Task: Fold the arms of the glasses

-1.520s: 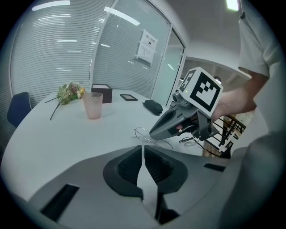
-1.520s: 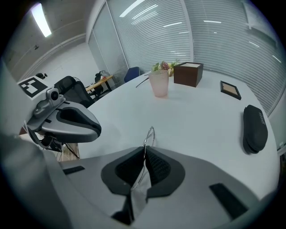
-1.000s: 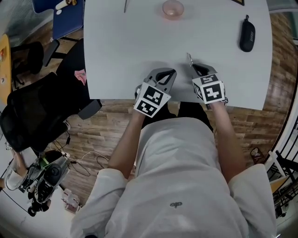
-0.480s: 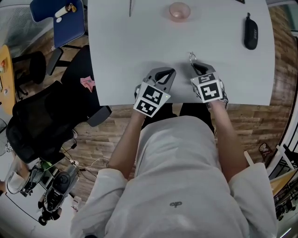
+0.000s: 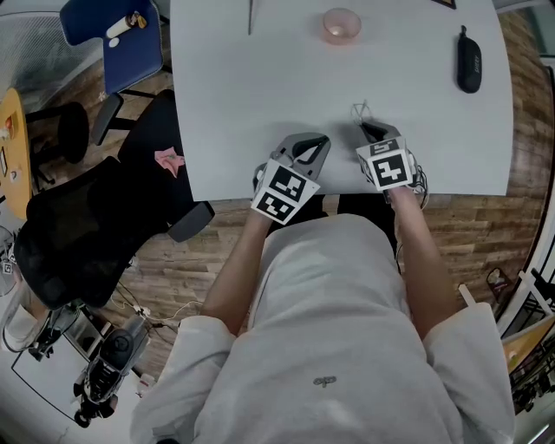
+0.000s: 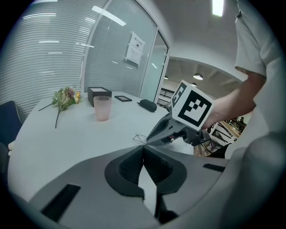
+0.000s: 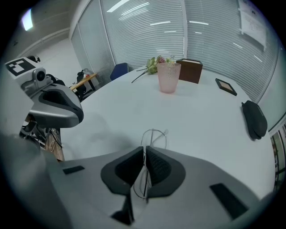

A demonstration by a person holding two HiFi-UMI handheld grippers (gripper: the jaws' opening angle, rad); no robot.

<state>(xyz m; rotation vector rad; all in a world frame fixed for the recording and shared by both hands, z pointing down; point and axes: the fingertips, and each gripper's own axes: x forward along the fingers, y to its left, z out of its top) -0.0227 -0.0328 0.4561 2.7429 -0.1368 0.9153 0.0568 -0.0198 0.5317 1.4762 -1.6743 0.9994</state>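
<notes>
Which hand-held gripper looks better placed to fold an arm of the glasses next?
Left, probably. The right hand-held gripper is clamped on the wire glasses, its jaws having just tightened, so it is busy holding them. The left hand-held gripper is shut on nothing, close beside them.

White table [image 5: 260, 104]; wood-plank floor [image 5: 473, 234]; black office chair [image 5: 78, 230]; blinds on glass wall [image 7: 147, 27]; ceiling strip light [image 6: 217, 6].
</notes>
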